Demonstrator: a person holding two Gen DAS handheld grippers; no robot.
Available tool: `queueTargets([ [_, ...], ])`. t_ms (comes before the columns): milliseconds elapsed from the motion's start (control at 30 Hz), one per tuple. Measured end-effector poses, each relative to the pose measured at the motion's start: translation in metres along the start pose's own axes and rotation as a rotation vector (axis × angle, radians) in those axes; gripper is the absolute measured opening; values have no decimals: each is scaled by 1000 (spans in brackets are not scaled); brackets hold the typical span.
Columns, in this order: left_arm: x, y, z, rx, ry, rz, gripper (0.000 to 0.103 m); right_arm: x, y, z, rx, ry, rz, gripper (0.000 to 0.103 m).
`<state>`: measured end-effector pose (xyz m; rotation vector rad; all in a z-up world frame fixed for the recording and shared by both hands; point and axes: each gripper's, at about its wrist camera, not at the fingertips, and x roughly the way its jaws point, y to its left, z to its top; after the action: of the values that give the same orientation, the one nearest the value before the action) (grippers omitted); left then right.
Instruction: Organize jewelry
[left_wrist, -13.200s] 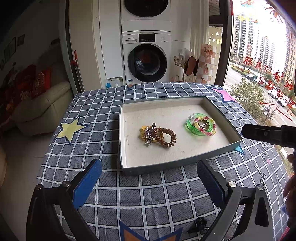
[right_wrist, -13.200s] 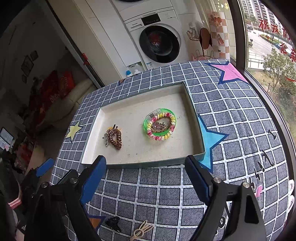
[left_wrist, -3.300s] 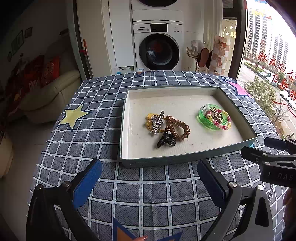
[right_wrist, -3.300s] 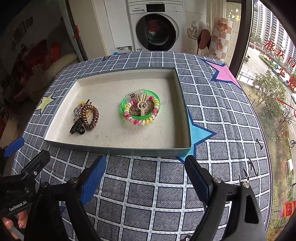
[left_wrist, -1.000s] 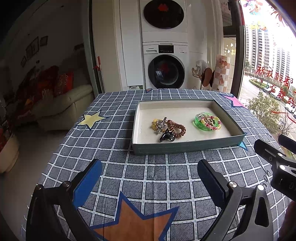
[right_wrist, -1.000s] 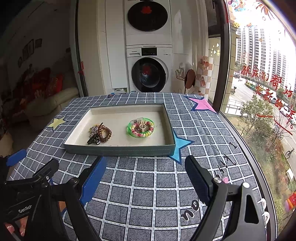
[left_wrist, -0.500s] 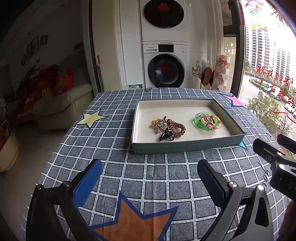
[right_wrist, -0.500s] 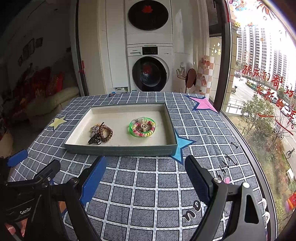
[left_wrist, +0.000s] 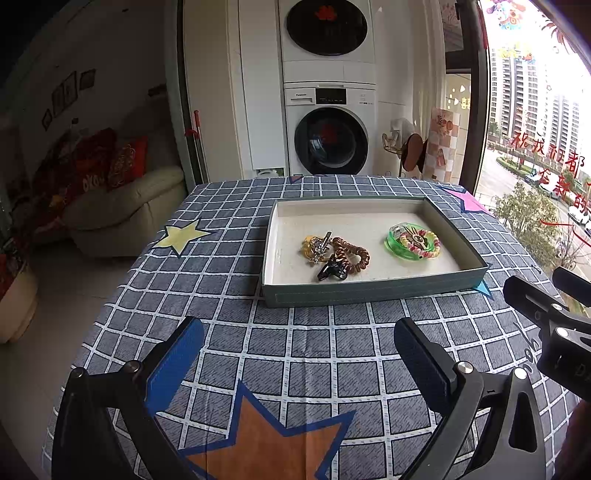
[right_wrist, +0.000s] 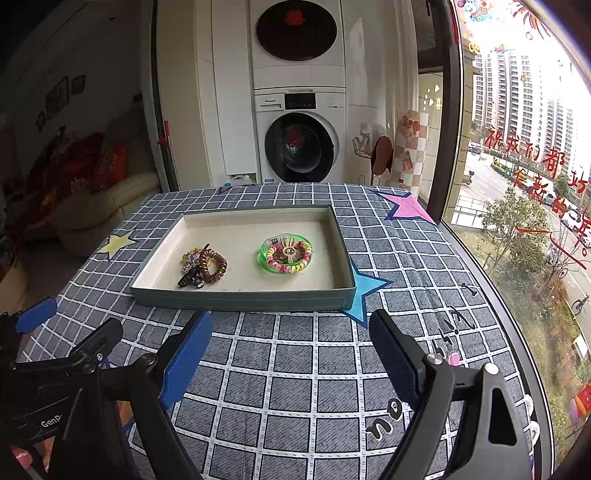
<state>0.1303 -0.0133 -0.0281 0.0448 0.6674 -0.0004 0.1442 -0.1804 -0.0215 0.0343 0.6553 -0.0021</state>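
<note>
Both grippers hang over the near edge of the checked tablecloth (left_wrist: 295, 343), left gripper (left_wrist: 295, 350) and right gripper (right_wrist: 291, 343) fingers spread wide, nothing between them. In the tray (right_wrist: 243, 299), a black claw clip (left_wrist: 330, 271), brown spiral hair tie (left_wrist: 351, 254) and what looks like a metal clip sit near its left side; green bangle (right_wrist: 286, 254) with beaded bracelet right.

Tray (left_wrist: 373, 291) on the checked tablecloth (left_wrist: 295, 350), toward the table's far half. In the tray, left part: coiled hair tie (left_wrist: 351, 254), metal clip (left_wrist: 319, 247) touching its left, claw clip (left_wrist: 332, 270) against its near side. Right part: bangle (left_wrist: 413, 242) with a beaded bracelet (right_wrist: 290, 254) and rabbit clip (right_wrist: 287, 251) lying on it (well apart from the left cluster). Washing machine (left_wrist: 328, 136) behind the table; sofa (left_wrist: 122, 206) far left.
</note>
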Motion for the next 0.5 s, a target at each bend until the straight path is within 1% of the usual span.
queueTargets([
  [500,-1,-2,0,1,0,1,103,0,0,0,3,1,3,89],
])
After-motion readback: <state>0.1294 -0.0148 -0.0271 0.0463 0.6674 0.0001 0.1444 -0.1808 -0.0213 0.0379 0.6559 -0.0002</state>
